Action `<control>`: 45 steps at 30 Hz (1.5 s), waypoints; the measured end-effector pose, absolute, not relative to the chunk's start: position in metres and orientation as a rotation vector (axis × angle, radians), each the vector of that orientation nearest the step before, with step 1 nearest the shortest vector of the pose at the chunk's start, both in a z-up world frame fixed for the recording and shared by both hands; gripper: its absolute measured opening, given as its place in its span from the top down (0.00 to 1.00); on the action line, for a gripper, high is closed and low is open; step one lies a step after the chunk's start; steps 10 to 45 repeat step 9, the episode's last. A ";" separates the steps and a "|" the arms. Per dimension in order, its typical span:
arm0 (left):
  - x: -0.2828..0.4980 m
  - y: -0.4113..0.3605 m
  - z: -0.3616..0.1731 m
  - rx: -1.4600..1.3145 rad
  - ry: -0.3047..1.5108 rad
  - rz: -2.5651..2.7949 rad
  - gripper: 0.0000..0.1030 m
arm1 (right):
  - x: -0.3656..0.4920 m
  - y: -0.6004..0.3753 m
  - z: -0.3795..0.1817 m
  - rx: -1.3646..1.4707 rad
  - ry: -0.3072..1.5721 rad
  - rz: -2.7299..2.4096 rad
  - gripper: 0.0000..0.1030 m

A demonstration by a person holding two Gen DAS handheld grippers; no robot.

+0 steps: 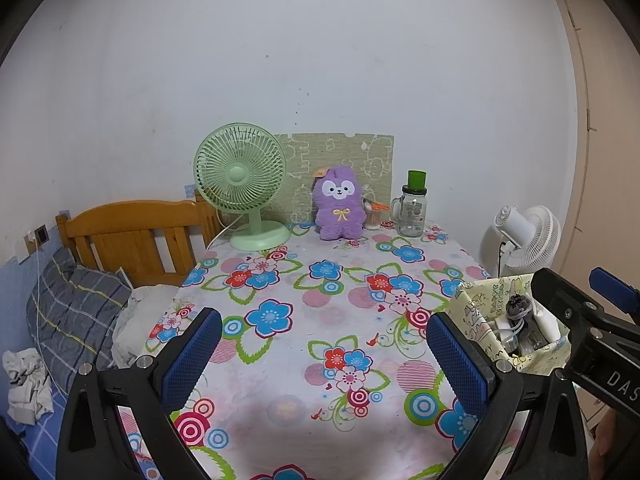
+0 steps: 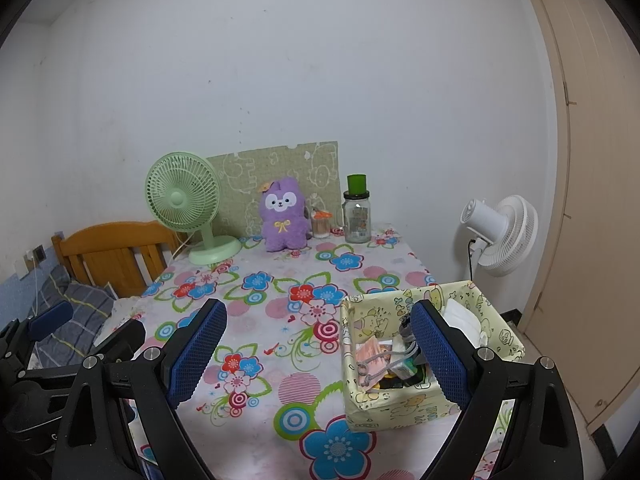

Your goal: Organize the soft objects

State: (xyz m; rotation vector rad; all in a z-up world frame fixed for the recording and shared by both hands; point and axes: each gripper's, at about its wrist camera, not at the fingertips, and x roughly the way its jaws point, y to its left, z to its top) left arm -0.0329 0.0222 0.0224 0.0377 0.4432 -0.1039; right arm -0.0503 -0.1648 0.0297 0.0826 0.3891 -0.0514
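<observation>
Both wrist cameras looked forward and slightly down over the floral-covered bench toward the far wall. The right view sat further right, closer to the patterned box. Both shared the purple plush and green fan.

We saw the right gripper held wide apart and empty over the floral tablecloth. At four o'clock from its centre stood a yellow-green box of small items, its right finger overlapping the box in view. At twelve o'clock a purple plush toy sat upright against the wall, a green desk fan at its nine o'clock and a glass jar at its three o'clock. The left gripper showed at nine o'clock.
</observation>
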 end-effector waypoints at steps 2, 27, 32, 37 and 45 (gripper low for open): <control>-0.033 0.023 0.022 0.036 0.443 -0.105 0.00 | -0.050 -0.165 0.029 0.085 0.390 -0.051 0.08; -0.028 0.018 0.018 0.036 0.454 -0.110 0.00 | -0.043 -0.164 0.024 0.086 0.403 -0.056 0.08; -0.028 0.018 0.018 0.036 0.454 -0.110 0.00 | -0.043 -0.164 0.024 0.086 0.403 -0.056 0.08; -0.028 0.018 0.018 0.036 0.454 -0.110 0.00 | -0.043 -0.164 0.024 0.086 0.403 -0.056 0.08; -0.028 0.018 0.018 0.036 0.454 -0.110 0.00 | -0.043 -0.164 0.024 0.086 0.403 -0.056 0.08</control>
